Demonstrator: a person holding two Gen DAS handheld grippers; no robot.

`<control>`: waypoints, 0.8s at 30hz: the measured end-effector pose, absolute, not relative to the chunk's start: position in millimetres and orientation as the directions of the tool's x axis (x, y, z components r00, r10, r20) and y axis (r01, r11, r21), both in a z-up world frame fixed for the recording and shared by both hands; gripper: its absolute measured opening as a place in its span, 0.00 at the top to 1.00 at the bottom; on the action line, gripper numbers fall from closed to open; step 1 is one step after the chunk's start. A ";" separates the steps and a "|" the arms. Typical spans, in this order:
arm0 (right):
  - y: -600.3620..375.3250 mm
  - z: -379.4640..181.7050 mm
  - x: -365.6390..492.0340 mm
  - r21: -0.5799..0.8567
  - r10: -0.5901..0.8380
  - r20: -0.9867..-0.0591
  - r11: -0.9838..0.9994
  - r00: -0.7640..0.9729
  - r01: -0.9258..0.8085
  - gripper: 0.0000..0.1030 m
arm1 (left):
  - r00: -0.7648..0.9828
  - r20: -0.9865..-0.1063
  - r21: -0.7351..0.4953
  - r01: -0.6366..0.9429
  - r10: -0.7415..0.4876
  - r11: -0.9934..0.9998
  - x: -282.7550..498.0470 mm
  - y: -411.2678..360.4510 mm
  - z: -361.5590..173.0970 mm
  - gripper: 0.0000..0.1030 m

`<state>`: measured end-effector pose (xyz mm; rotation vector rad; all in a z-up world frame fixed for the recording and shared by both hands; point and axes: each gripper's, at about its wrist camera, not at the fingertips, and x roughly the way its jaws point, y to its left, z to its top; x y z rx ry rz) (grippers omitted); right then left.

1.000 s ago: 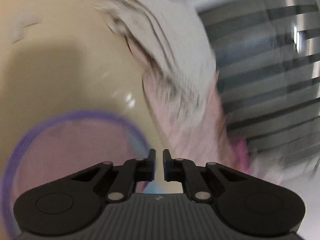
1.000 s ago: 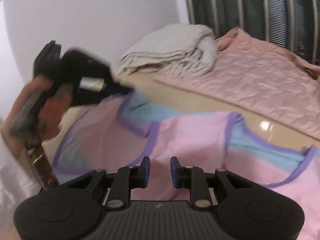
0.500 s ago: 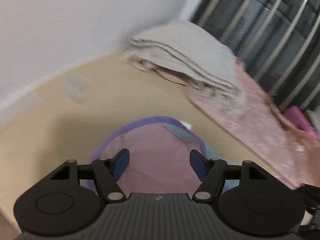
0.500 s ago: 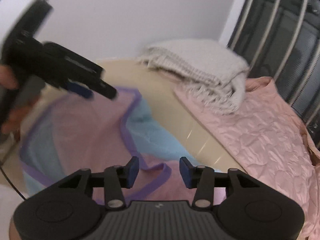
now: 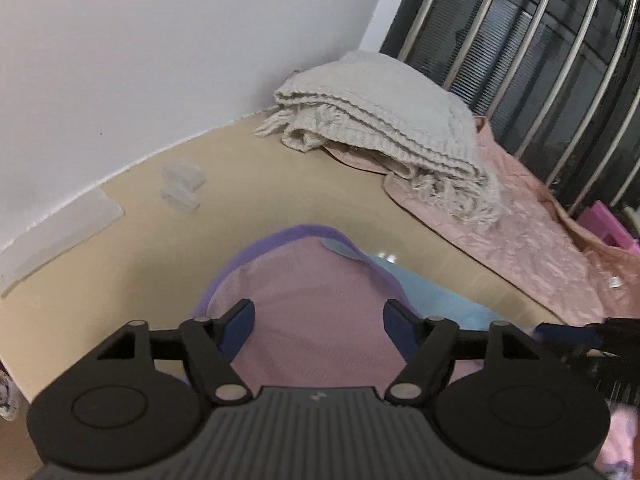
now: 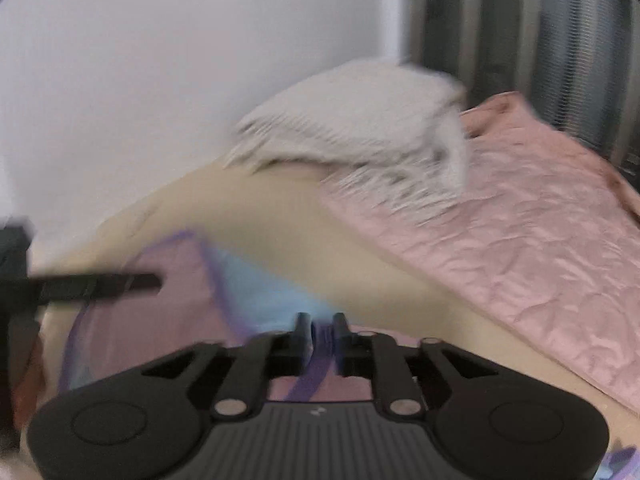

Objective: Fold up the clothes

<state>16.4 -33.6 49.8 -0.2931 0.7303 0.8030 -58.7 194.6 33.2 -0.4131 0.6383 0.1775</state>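
Note:
A pink garment (image 5: 316, 304) with purple trim and light blue panels lies flat on the beige table (image 5: 120, 264). My left gripper (image 5: 318, 322) is wide open just above its pink panel, holding nothing. My right gripper (image 6: 322, 334) is shut on the garment's purple trim, near the blue panel (image 6: 264, 292). The garment also shows in the right wrist view (image 6: 152, 320), which is blurred. The left gripper's finger shows there at the left (image 6: 100, 284). The right gripper shows at the right edge of the left wrist view (image 5: 600, 340).
A folded grey knitted blanket (image 5: 384, 120) lies at the back on a pink quilted cover (image 5: 532, 240). Clear plastic pieces (image 5: 180, 186) lie near the white wall (image 5: 160, 40). Dark barred windows (image 5: 540, 48) stand behind. A pink object (image 5: 608, 228) sits at far right.
My left gripper opened wide and steadied over the garment's pink panel. My right gripper opened half a second ago, moved down to the purple trim and shut on it.

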 end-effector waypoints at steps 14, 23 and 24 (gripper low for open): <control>20.5 33.7 55.3 0.082 0.538 -0.723 0.691 0.434 -0.718 0.98 | 0.785 -0.619 -0.099 -0.084 0.004 0.992 -105.6 147.0 23.7 0.29; 17.0 48.9 79.7 0.275 0.645 -0.627 0.708 0.437 -0.651 0.82 | 0.791 -0.557 -0.299 0.095 -0.254 0.950 -127.6 134.9 42.8 0.29; 12.2 54.8 74.7 0.252 0.638 -0.617 0.715 0.461 -0.652 0.73 | 0.780 -0.571 -0.278 0.110 -0.257 0.954 -127.1 126.7 40.6 0.30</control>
